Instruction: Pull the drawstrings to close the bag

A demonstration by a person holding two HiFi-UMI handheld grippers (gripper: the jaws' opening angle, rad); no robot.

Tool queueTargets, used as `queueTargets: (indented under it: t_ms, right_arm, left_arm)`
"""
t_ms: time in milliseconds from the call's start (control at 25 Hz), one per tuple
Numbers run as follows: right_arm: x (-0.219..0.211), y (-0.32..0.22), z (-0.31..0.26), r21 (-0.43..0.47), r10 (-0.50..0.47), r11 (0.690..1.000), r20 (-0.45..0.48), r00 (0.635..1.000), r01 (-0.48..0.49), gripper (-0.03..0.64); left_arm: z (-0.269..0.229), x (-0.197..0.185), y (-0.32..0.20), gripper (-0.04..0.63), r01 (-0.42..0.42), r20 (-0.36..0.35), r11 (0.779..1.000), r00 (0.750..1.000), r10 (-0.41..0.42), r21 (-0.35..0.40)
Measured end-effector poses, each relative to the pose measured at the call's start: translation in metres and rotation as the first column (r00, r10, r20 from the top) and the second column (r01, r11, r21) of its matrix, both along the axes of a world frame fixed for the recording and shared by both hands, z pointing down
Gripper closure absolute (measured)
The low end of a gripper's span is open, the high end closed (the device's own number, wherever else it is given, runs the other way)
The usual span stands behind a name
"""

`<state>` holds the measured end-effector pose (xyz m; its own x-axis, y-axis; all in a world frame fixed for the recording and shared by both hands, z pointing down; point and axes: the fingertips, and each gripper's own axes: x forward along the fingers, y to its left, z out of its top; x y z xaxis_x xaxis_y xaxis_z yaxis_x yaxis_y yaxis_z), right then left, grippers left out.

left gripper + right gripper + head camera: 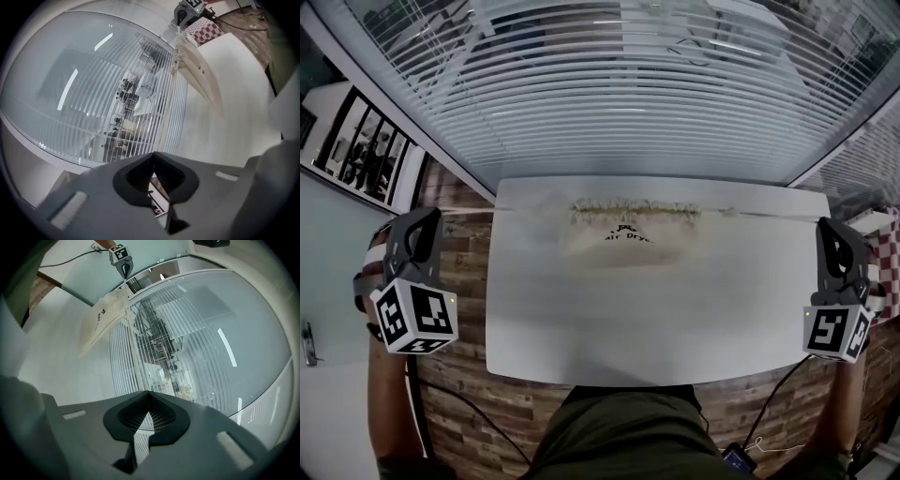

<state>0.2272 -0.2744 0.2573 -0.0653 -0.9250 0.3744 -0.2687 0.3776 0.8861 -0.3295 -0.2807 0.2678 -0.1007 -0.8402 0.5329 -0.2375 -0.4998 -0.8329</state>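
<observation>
A cream drawstring bag (623,239) lies flat at the far middle of the white table (609,319), its top edge (633,206) bunched into gathers. A thin drawstring (473,211) runs taut from the bag's left end to my left gripper (429,214), which is shut on it beyond the table's left side. Another drawstring (769,215) stretches right to my right gripper (825,225), also shut on it. The bag (199,70) shows far off past the left gripper (153,153). The bag (101,322) also lies ahead of the right gripper (149,391).
Window blinds (619,84) rise right behind the table's far edge. A checkered cloth (889,253) lies off the table's right side. Brick-patterned flooring (455,281) shows to the left. The person's body (623,436) stands at the near edge, with a cable (769,441) hanging nearby.
</observation>
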Motion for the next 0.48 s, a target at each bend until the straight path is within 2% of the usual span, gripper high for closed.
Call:
queueTargets:
  t_ms: [120,480]
  right_arm:
    - [0.006,-0.002,-0.011,0.026,0.003,1.000,-0.018,1.000,-0.002,0.604]
    - [0.010,0.004,-0.026,0.053,0.016,0.998,0.020,1.000,-0.017,0.604]
  left_arm:
    - [-0.010,-0.006,0.000,0.588,0.016,-0.017,1.000,1.000,-0.016,0.014]
    - [-0.033,-0.028,0.009,0.588,0.096,-0.097,0.995,0.991,-0.092,0.039]
